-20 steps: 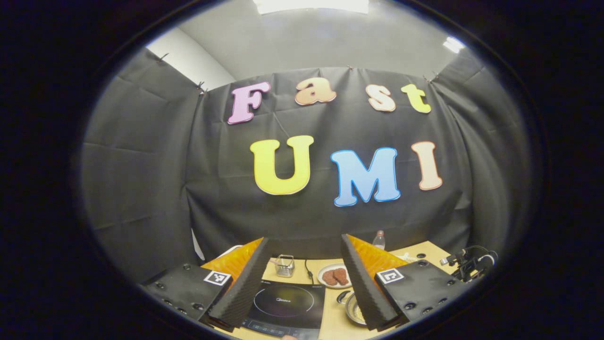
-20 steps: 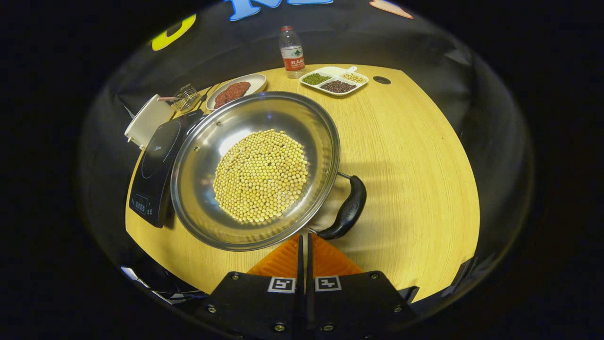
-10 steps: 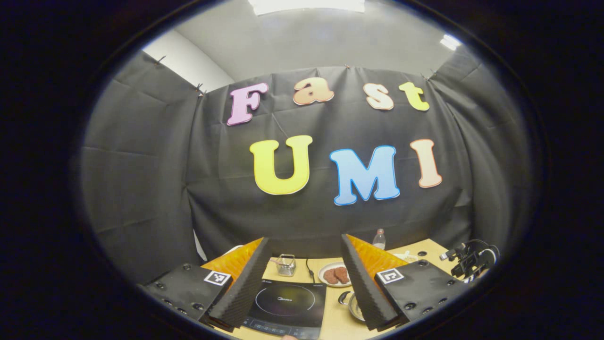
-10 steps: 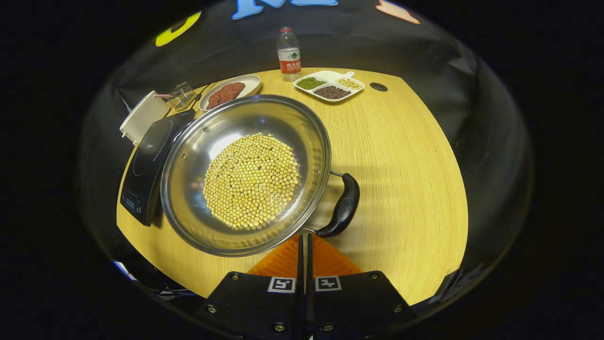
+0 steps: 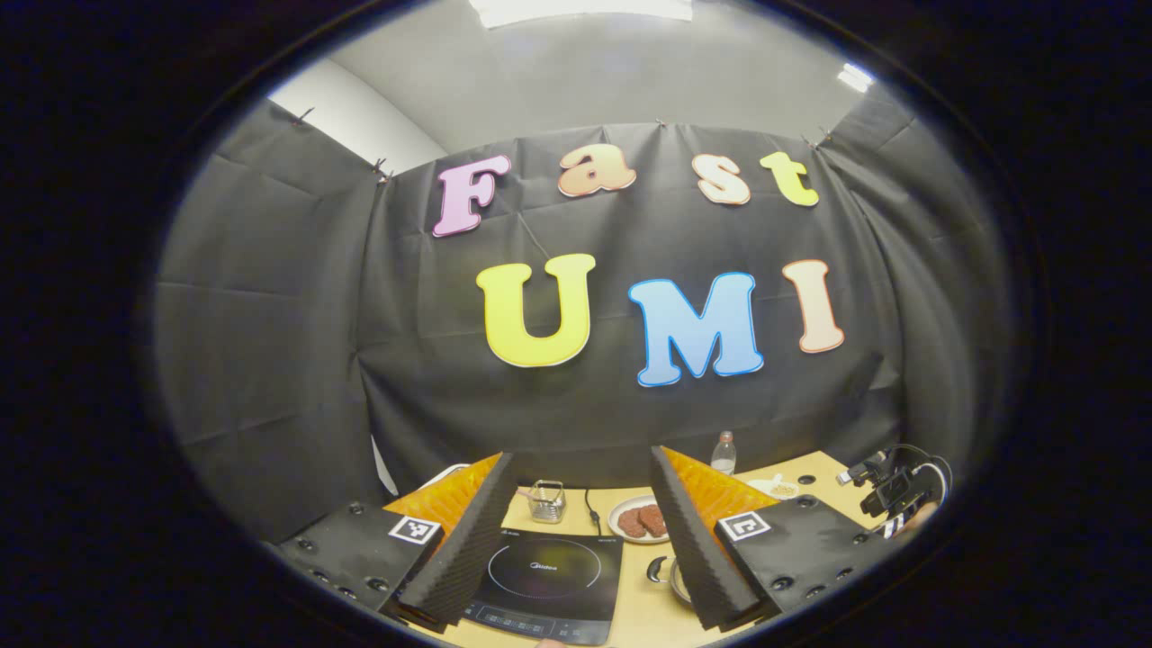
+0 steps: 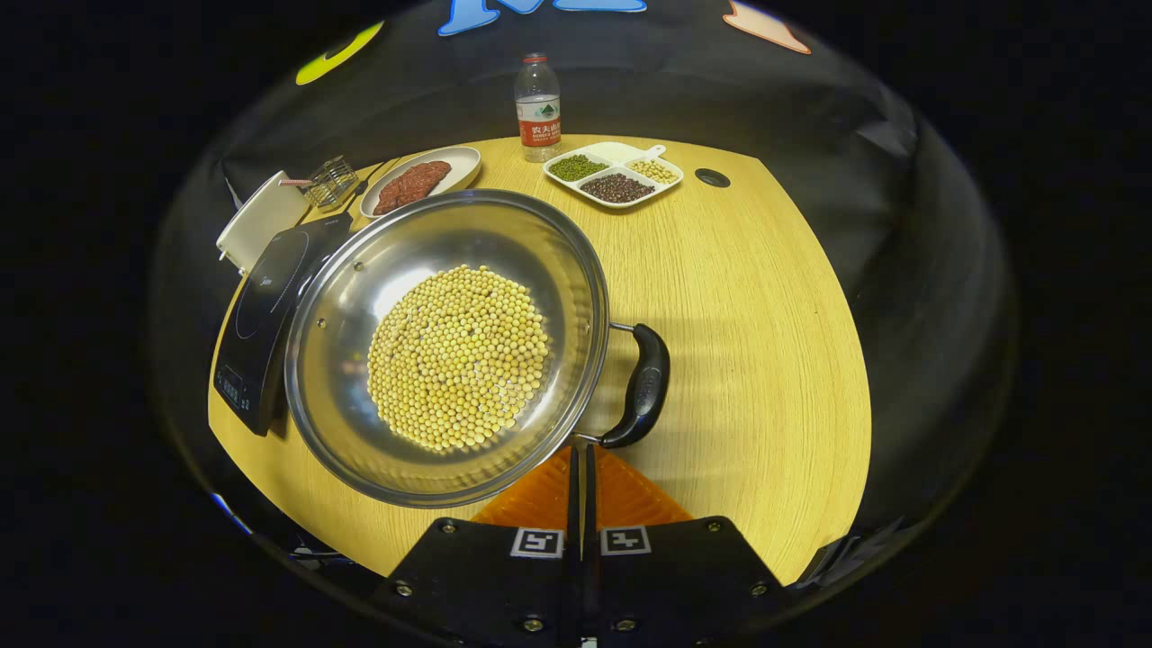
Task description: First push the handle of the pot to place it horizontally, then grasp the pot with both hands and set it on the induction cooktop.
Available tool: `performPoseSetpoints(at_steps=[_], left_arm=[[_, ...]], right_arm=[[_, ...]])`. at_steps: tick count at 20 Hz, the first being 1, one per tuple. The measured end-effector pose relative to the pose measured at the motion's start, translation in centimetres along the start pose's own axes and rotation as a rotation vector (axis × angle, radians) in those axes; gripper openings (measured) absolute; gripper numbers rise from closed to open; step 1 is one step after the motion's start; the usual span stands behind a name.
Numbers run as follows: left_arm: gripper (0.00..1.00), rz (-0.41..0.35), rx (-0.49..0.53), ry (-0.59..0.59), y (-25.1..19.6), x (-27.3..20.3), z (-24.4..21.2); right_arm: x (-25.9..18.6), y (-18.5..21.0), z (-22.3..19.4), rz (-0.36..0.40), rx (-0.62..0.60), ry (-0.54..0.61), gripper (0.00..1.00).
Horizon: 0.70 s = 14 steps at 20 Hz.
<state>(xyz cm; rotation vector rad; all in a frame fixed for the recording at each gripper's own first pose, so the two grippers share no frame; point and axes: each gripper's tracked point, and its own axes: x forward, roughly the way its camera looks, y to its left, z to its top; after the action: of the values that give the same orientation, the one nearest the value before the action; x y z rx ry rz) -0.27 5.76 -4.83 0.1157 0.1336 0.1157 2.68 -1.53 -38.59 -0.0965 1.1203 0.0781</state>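
A steel pot (image 6: pixel 504 234) holding soybeans (image 6: pixel 459 355) sits on the wooden table (image 6: pixel 756 306) in the right gripper view. Its black handle (image 6: pixel 644 387) sticks out on the right side. My right gripper (image 6: pixel 580 457) is shut, its tips right at the pot's near rim beside the handle's lower end. The black induction cooktop (image 6: pixel 261 306) lies just left of the pot. In the left gripper view my left gripper (image 5: pixel 580 453) is held open above the cooktop (image 5: pixel 549 576), with a sliver of the pot (image 5: pixel 673 580) beside one finger. The right gripper (image 5: pixel 895 495) shows far right.
Behind the pot stand a plate of meat (image 6: pixel 418 180), a water bottle (image 6: pixel 538 108), a divided dish of beans (image 6: pixel 612 175), a small wire basket (image 6: pixel 328 183) and a white box (image 6: pixel 261 220). Bare table lies right of the handle.
In the right gripper view the pot has turned, its handle swinging from slanted to nearly upright, and the scene has slid left. The left gripper has barely moved and stays open.
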Motion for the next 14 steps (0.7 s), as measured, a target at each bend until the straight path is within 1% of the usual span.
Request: performPoseSetpoints(at_steps=[1,2,4,7,8,10,14], left_arm=[[0.96,0.001,0.001,0.001,-0.1,0.1,-0.1],[0.99,0.000,0.003,0.001,-0.3,0.1,0.0],[0.99,0.000,0.006,0.002,-0.6,0.2,0.0],[0.99,0.003,0.006,0.008,-0.9,0.2,-0.2],[0.96,0.007,0.008,0.009,-1.1,0.2,-0.2],[0.99,0.013,0.011,0.012,-1.2,0.1,-0.3],[0.99,0.023,0.009,0.022,-1.9,0.3,-0.6]], right_arm=[[0.2,-0.2,0.2,-0.001,-0.003,-0.001,0.01],[0.2,-0.3,0.4,-0.003,-0.005,-0.002,0.01],[0.6,-0.7,0.8,-0.004,-0.009,-0.003,0.01],[1.3,-1.8,1.1,-0.026,-0.011,0.004,0.01],[1.5,-2.0,1.3,-0.023,-0.001,0.005,0.01],[1.5,-2.0,1.4,-0.007,0.013,0.005,0.01],[2.0,-2.5,2.3,-0.007,-0.001,0.000,0.01]])
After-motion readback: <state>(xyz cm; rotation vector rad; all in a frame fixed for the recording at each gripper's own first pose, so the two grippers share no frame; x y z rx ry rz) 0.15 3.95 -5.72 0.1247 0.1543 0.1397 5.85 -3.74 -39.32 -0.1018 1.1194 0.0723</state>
